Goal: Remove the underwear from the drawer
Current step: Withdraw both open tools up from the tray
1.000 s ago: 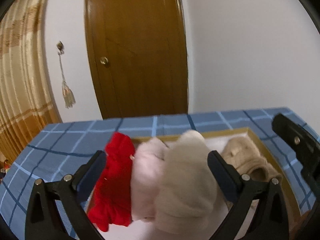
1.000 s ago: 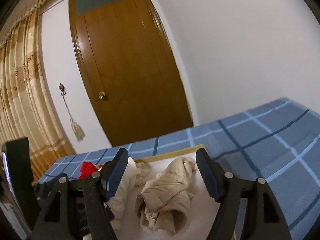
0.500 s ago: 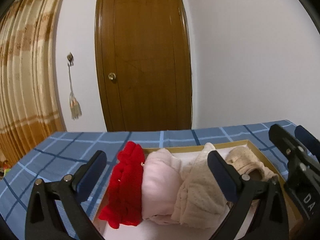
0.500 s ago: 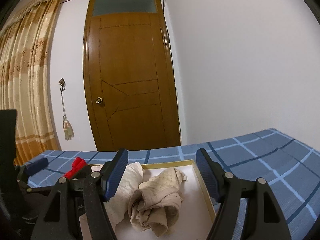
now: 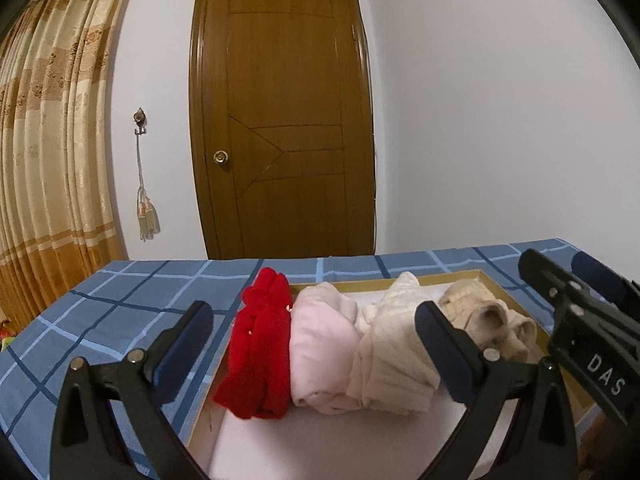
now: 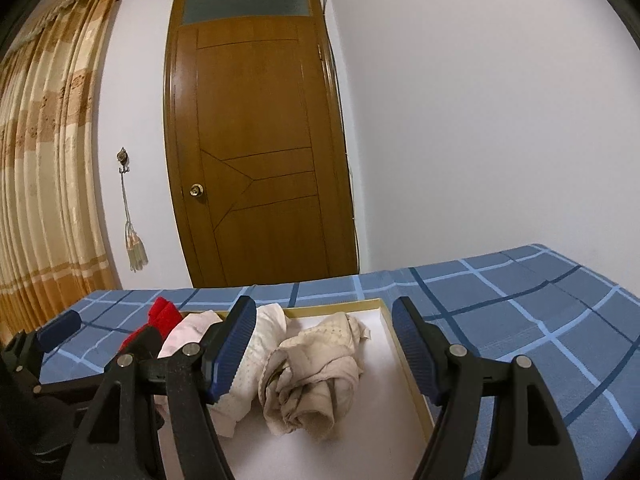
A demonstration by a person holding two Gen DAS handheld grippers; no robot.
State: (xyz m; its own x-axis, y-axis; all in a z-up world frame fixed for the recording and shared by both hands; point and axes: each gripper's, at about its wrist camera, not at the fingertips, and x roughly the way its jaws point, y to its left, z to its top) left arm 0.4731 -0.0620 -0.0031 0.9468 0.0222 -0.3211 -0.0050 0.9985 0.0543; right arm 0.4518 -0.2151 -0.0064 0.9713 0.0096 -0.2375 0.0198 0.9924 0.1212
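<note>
Both grippers hovering spread wide over the drawer tray of rolled underwear

The tan-rimmed drawer tray [image 6: 406, 354] is lying on a blue plaid cloth [image 6: 520, 308], white floor showing bare toward the camera. Left gripper [image 5: 316, 354] is framing the red roll [image 5: 260, 352], pink roll [image 5: 322, 354] and cream roll [image 5: 394, 356], lying side by side, long axes running away. Right gripper [image 6: 324, 350], empty, is bracketing the crumpled beige piece [image 6: 316, 376].

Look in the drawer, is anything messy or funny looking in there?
Yes. Three pieces sit in a neat rolled row: red roll, pink roll, cream roll. The beige piece at the right end of the drawer is crumpled and loose, not rolled. Nothing looks spilled or torn.
</note>
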